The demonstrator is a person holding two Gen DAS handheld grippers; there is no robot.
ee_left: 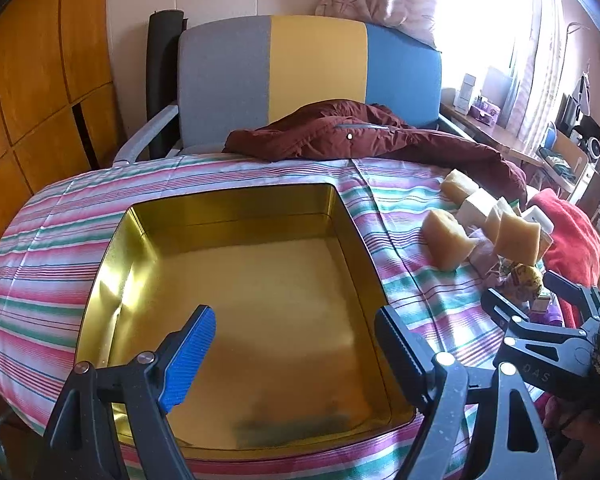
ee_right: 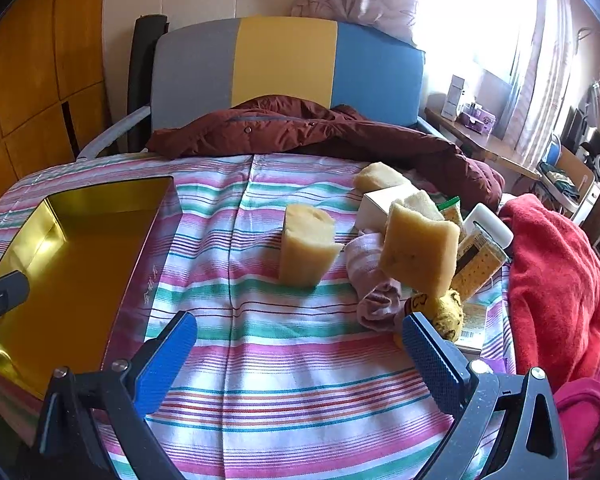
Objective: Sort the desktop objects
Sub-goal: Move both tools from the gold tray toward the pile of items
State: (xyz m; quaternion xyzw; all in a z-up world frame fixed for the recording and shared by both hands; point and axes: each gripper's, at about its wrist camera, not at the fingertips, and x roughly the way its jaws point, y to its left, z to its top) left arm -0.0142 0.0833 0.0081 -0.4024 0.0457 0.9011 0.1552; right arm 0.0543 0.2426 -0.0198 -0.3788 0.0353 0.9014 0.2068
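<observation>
Left hand-held gripper (ee_left: 296, 350) hangs over the gold tin (ee_left: 112, 240), fingers spread, holding nothing. The tin is empty and sits on the striped cloth (ee_right: 300, 360) covering the table. Right hand-held gripper (ee_right: 300, 354) is also spread wide and empty, low over bare cloth — the tin (ee_right: 80, 248) to its left, the pile of things to its right. One sponge block (ee_right: 305, 246) stands alone, upright; another sponge (ee_right: 419, 252) leans tilted on the pile, above a pink sock (ee_right: 373, 280) and a yellow toy with black marks (ee_right: 445, 312). White box (ee_right: 379, 204) behind. Barcode label on a flat packet (ee_right: 471, 330) — text too small to read. Faint writing on the tin's outer side, unreadable. "DAS" shows on the right gripper's body in the left view.
</observation>
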